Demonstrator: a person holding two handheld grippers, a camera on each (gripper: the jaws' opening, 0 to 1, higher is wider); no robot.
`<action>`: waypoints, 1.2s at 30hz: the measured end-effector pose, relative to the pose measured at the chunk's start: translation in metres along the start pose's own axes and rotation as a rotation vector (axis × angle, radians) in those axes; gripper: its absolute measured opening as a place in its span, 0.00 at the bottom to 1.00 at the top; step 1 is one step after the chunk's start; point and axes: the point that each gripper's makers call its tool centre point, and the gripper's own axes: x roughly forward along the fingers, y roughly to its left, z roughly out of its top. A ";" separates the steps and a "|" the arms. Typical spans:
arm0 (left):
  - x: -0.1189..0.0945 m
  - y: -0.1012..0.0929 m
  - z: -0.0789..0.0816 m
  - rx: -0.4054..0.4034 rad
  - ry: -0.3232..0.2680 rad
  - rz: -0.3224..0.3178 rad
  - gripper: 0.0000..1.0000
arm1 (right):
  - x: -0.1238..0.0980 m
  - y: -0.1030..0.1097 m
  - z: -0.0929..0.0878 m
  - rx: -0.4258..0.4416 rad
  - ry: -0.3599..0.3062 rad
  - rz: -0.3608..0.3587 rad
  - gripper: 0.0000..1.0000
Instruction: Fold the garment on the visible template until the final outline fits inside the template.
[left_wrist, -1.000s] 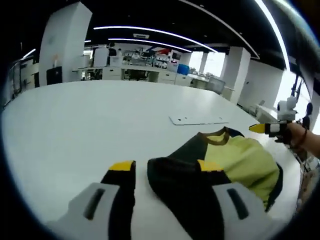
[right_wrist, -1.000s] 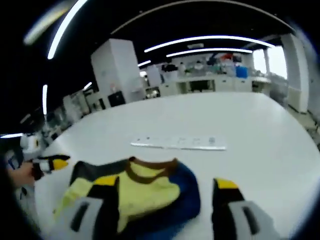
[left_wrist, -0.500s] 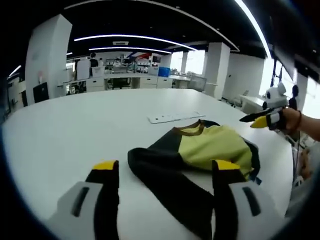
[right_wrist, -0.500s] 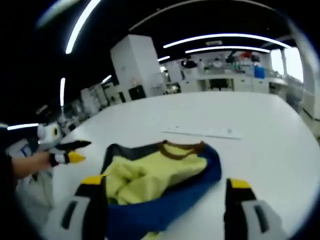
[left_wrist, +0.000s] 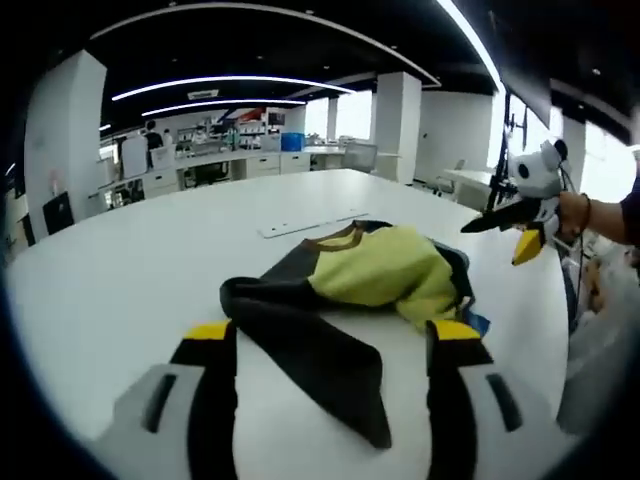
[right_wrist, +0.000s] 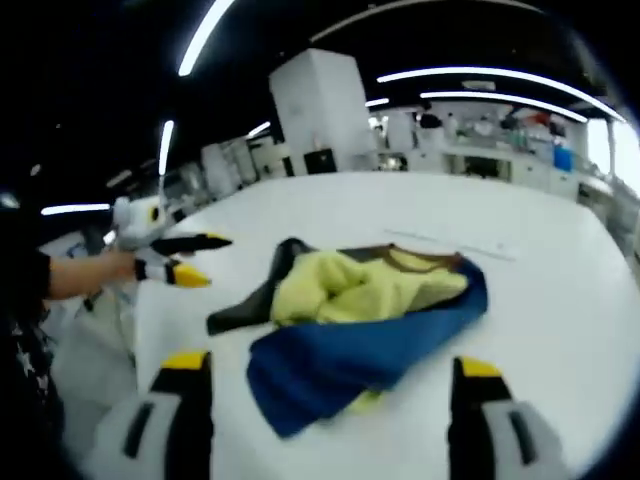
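Observation:
A crumpled garment (left_wrist: 378, 268) with a yellow body, brown collar, black sleeve and blue sleeve lies on the white table (left_wrist: 110, 270). In the left gripper view the black sleeve (left_wrist: 320, 350) stretches toward me between the jaws of my open left gripper (left_wrist: 332, 335), which holds nothing. The right gripper (left_wrist: 494, 242), held by a hand, hovers open beyond the garment's right side. In the right gripper view the blue sleeve (right_wrist: 350, 352) spreads toward my open right gripper (right_wrist: 332, 365). The left gripper (right_wrist: 215, 262) hangs open at the garment's (right_wrist: 355, 285) left.
A flat white strip (left_wrist: 310, 225) lies on the table just behind the collar, also visible as a strip (right_wrist: 450, 243) in the right gripper view. Desks, pillars and shelving stand far behind the table. The table (right_wrist: 420, 195) edge runs close to the person's hand (right_wrist: 95, 275).
Both views have swung outward and back from the garment. The black sleeve now lies stretched toward the left gripper and the blue sleeve toward the right. Both grippers stay open.

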 end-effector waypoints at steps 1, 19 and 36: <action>-0.001 -0.001 -0.003 0.003 0.005 -0.004 0.72 | -0.001 0.003 -0.003 -0.006 0.002 0.000 0.99; -0.006 -0.015 -0.061 -0.007 0.095 0.015 0.45 | 0.017 0.043 -0.049 -0.078 0.004 0.092 0.52; -0.001 -0.023 -0.097 0.019 0.207 -0.023 0.05 | 0.043 0.045 -0.076 -0.207 0.105 0.040 0.19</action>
